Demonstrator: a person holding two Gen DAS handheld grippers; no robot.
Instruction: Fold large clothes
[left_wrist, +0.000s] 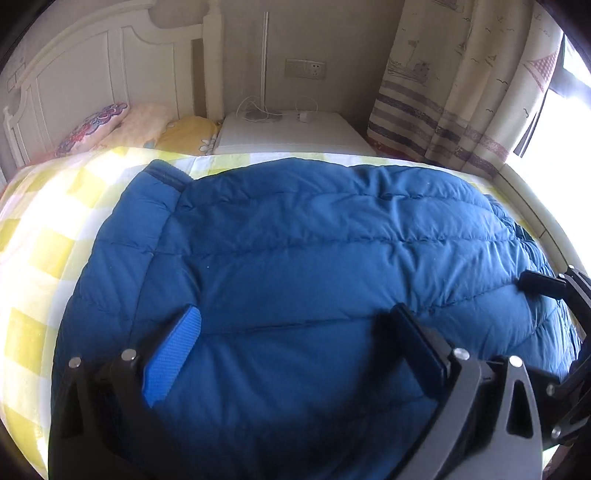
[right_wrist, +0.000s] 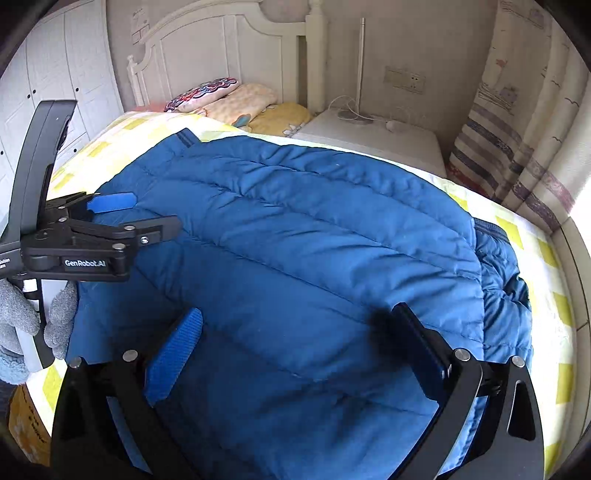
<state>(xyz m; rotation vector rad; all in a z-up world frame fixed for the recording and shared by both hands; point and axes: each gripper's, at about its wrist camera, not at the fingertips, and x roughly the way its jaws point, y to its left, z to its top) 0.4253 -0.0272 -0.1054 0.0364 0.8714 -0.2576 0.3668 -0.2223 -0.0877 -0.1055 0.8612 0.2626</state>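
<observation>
A large blue quilted puffer jacket (left_wrist: 314, 236) lies spread on the bed, back side up, with a dark cuff at its far left corner. In the right wrist view the jacket (right_wrist: 295, 229) has a bunched sleeve tucked along its right edge. My left gripper (left_wrist: 299, 328) is open over the jacket's near part, fabric below its fingers and nothing clamped. My right gripper (right_wrist: 295, 328) is also open, low over the jacket's near edge. The left gripper (right_wrist: 147, 213) shows at the jacket's left side, held by a grey-gloved hand (right_wrist: 22, 317). The right gripper (left_wrist: 543, 286) shows at the far right edge.
The bed has a yellow-and-white checked sheet (left_wrist: 40, 236). Pillows (right_wrist: 236, 98) lie against the white headboard (right_wrist: 221, 48). A white nightstand (left_wrist: 291, 134) with a lamp base and cables stands behind the bed. A patterned curtain (left_wrist: 461, 81) hangs at the right. A cardboard box (right_wrist: 26, 432) sits at lower left.
</observation>
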